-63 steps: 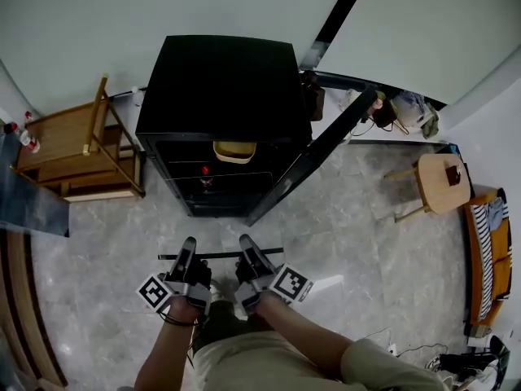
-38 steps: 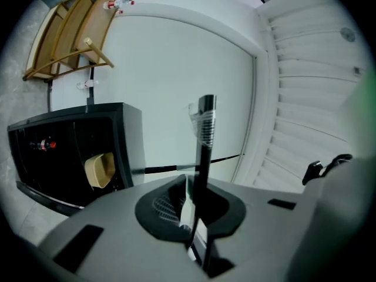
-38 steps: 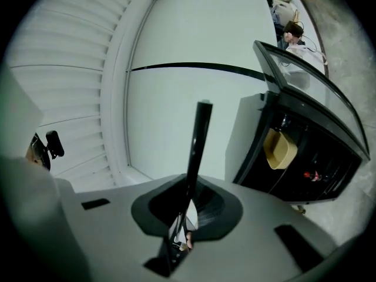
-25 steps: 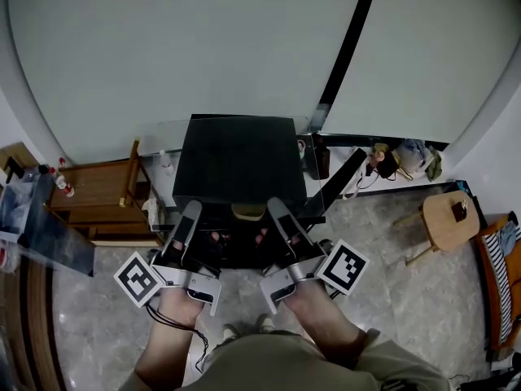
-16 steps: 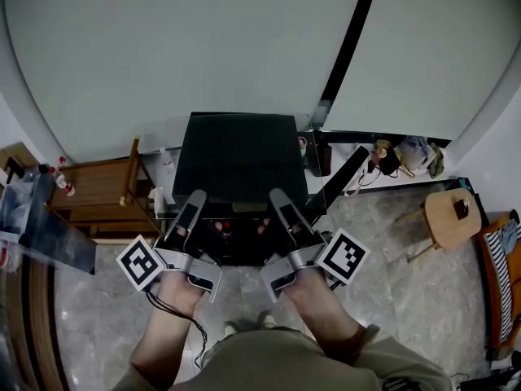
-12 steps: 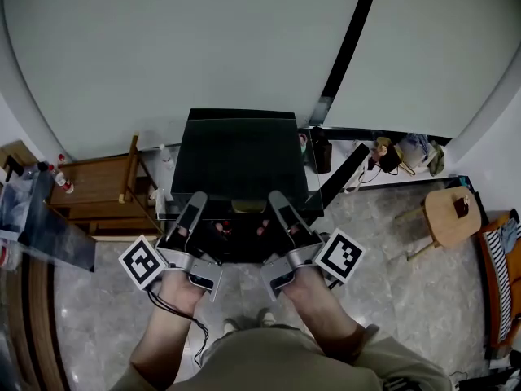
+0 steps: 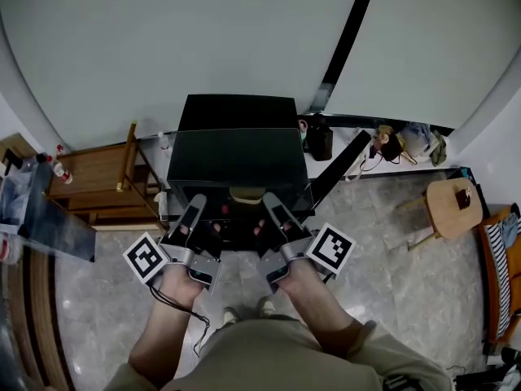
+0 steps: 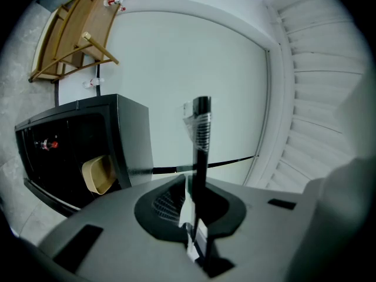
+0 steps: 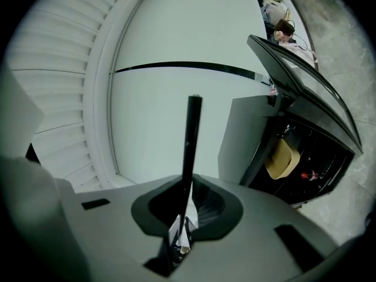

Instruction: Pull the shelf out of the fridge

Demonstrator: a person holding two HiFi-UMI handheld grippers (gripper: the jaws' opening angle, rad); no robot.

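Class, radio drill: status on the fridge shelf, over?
Left tongs, right tongs shut on shelf edge. Shelf out of fridge, held between them. Door open, nothing blocking.

Centre: black fridge (image 7: 236, 108), its door (image 7: 338, 167) swung open to the right.
Across the fridge top as you see it: glass shelf (image 7: 240, 157), with your left claw (image 7: 195, 206) and right claw (image 7: 269, 204) at its near edge, well apart.
Left: wooden rack (image 7: 89, 177).
Right: round wooden stool (image 7: 452, 198).
Far side, by the door: dark bag (image 7: 319, 141).
Underfoot: grey stone floor (image 7: 391, 251).
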